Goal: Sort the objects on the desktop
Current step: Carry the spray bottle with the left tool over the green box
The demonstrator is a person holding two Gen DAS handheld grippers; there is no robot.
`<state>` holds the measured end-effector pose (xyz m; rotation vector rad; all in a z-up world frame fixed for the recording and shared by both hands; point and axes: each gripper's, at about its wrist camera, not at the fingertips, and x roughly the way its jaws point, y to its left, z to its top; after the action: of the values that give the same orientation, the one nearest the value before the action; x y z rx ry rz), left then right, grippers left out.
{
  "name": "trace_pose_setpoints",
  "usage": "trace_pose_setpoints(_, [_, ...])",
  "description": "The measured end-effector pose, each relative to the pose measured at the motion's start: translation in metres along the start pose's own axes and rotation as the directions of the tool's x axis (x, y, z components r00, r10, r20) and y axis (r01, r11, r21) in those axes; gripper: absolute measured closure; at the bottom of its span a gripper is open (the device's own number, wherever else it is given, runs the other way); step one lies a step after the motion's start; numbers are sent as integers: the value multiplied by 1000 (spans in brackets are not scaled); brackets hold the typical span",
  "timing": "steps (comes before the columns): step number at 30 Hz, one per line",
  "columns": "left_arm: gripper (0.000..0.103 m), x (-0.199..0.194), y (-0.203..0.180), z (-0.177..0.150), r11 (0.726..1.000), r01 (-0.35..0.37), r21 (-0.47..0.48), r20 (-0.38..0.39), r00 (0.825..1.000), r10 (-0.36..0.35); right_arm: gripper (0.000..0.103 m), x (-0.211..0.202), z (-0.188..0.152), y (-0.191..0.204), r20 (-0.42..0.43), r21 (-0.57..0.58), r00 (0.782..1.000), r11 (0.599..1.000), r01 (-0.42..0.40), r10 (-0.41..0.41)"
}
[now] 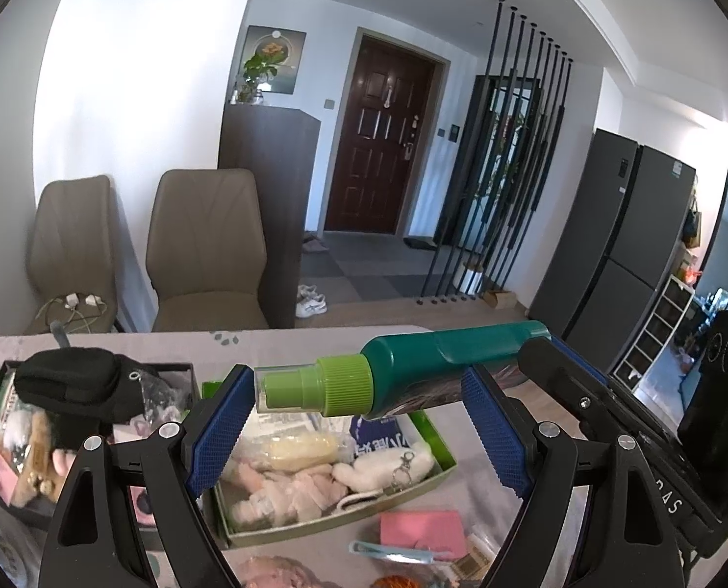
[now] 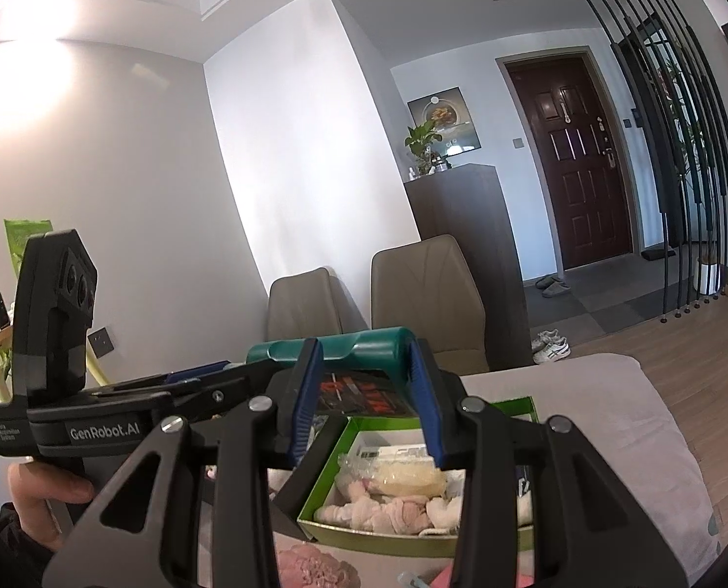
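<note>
A teal bottle (image 1: 437,357) with a light green spray cap (image 1: 314,387) hangs level above the table. My right gripper (image 2: 364,357) is shut on the bottle's (image 2: 378,348) body, near its base. In the left wrist view that gripper's black body (image 1: 574,382) reaches in from the right. My left gripper (image 1: 356,392) stands open and wide. The bottle's cap end lies across the space between its blue fingers (image 1: 221,421), and its pads do not press on the bottle. Below sits a green box (image 1: 439,473) holding soft pink and white items.
A black box (image 1: 187,367) at the left holds a black pouch (image 1: 69,382) and small toys. A pink notepad (image 1: 422,531) and a light blue clip (image 1: 388,551) lie in front of the green box (image 2: 324,485). Two beige chairs (image 1: 207,245) stand behind the table. A hand (image 2: 45,495) holds the left gripper.
</note>
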<state>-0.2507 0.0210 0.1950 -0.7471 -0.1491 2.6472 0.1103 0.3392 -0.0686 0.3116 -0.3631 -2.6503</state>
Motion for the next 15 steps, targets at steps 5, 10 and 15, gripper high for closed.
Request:
trace_pose_setpoints(5, [18, 18, 8, 2, 1000, 0, -11, -13, 1000, 0, 65, 16, 4, -9, -1, 17, 1000, 1000, 1, -1])
trace_pose_setpoints(10, [18, 45, 24, 0, 999, 4, -49, -42, 999, -6, 65, 43, 0, -23, -43, 42, 999, 999, 11, -9])
trace_pose_setpoints(15, [18, 78, 43, -11, 996, -12, -90, -87, 996, 4, 65, 80, -13, -39, -120, 67, 993, 997, 26, -18])
